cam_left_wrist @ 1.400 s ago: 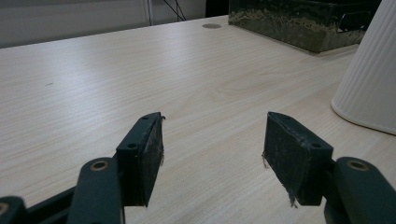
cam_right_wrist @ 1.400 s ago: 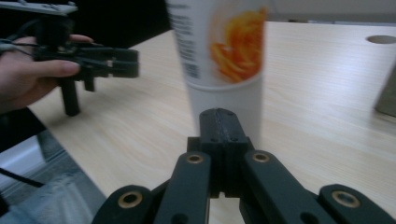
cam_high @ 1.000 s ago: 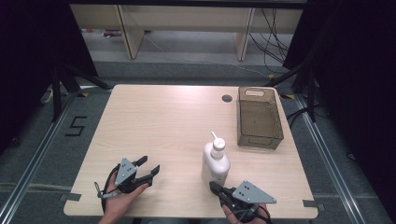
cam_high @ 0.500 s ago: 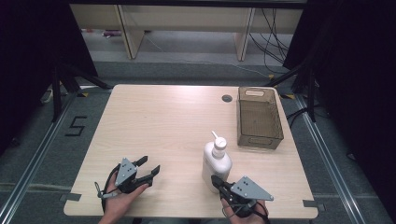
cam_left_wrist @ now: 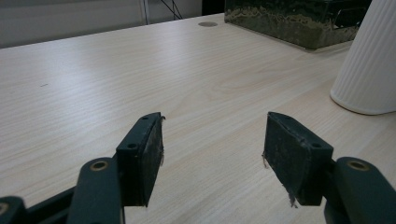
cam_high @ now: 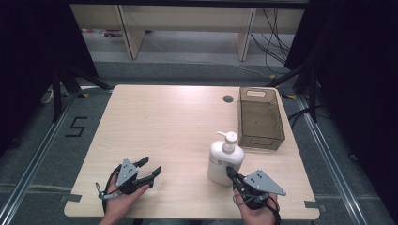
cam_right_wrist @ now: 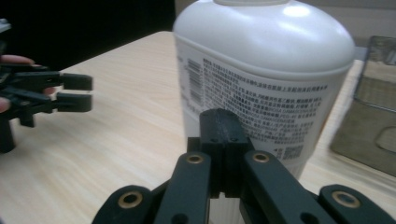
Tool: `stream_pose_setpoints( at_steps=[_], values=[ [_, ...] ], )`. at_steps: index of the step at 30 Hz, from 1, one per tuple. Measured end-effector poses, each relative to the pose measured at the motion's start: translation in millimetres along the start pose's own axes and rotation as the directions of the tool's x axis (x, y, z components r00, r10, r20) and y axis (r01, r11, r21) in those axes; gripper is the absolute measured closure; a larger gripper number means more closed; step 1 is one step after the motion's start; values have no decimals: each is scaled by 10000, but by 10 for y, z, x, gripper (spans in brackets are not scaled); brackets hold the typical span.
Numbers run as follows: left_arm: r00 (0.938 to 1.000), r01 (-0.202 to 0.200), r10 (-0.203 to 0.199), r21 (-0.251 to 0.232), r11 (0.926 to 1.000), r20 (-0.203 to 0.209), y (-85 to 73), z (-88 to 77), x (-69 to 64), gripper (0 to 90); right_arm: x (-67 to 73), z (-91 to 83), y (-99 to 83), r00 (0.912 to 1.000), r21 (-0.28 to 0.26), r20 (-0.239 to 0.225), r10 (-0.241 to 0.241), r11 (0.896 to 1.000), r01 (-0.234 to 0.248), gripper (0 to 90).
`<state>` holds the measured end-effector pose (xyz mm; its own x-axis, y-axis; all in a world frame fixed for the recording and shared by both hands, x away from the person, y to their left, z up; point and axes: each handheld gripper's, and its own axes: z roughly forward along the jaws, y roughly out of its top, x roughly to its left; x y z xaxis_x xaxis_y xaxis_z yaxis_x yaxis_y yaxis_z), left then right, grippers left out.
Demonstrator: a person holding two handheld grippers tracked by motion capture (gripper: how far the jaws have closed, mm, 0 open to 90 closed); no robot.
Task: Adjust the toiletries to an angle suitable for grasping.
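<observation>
Light wooden table (cam_high: pixel 164 126) on a grey floor, with dark curtains to either side and pale shelving behind. White pump bottle (cam_high: pixel 225 158) standing upright on the right half of the table, near the front edge and just in front of a dark see-through bin (cam_high: pixel 260 117) at the right rear. Right gripper (cam_high: pixel 231 172), held in a hand (cam_high: pixel 256 208) at the front edge, with its jaws pressed together and nothing between them; the tips lie against or just short of the bottle's printed label (cam_right_wrist: pixel 261 105), and contact cannot be told. Left gripper (cam_high: pixel 151 168), held in the other hand (cam_high: pixel 119 201) at the front left, well apart from the bottle, with its jaws spread wide and empty above bare wood. Small round hole (cam_high: pixel 228 99) in the tabletop left of the bin.
</observation>
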<state>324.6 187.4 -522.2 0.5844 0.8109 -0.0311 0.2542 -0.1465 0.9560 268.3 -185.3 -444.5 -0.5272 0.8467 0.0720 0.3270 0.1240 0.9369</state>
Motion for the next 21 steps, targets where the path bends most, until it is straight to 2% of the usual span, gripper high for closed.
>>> stream_pose_setpoints(
  at_steps=[1,2,3,5,7,9,10,11,12,15,16,18,21],
  values=[
    [10000,-4,4,7,10000,0,0,0,0,370,-36,5,7,9995,-32,254,-167,9999,168,900],
    [10000,-6,6,18,10000,-1,0,0,-1,370,-55,4,17,9997,90,241,-2,10000,0,900],
    [10000,-14,14,26,10000,2,1,0,-1,370,-92,7,24,9988,72,468,-169,9998,166,900],
    [10000,-24,24,30,10000,4,1,0,-1,370,-131,20,32,9979,125,638,74,9999,-83,900],
    [10000,-40,40,111,9999,-41,4,-7,-4,370,-178,29,38,9961,123,885,-71,9999,60,900],
    [10000,-41,42,126,9999,-35,5,-5,-5,370,-211,41,43,9956,84,936,66,9999,-74,900],
    [10000,-45,45,129,9999,-31,5,-4,-4,370,-207,39,45,9940,117,1053,304,9994,-319,900],
    [10000,-33,34,128,9999,-29,5,-6,-4,369,-230,42,41,9940,153,1081,181,9997,-198,900],
    [10000,-33,34,128,9999,-29,5,-6,-4,369,-224,40,38,9944,132,1017,302,9994,-317,900],
    [10000,-20,20,130,9999,-8,6,1,-2,368,-223,12,29,9934,19,1123,221,9997,-225,881],
    [10000,-27,28,159,9999,-9,8,2,-1,368,-223,-4,24,9940,22,1066,240,9997,-244,851],
    [10000,-13,13,152,9999,1,9,9,-5,367,-204,-31,9,9940,-183,902,617,9980,-603,785],
    [10000,21,-20,163,9999,-18,11,12,-3,367,-202,-100,13,9948,-444,804,628,9972,-593,674]
  ],
)
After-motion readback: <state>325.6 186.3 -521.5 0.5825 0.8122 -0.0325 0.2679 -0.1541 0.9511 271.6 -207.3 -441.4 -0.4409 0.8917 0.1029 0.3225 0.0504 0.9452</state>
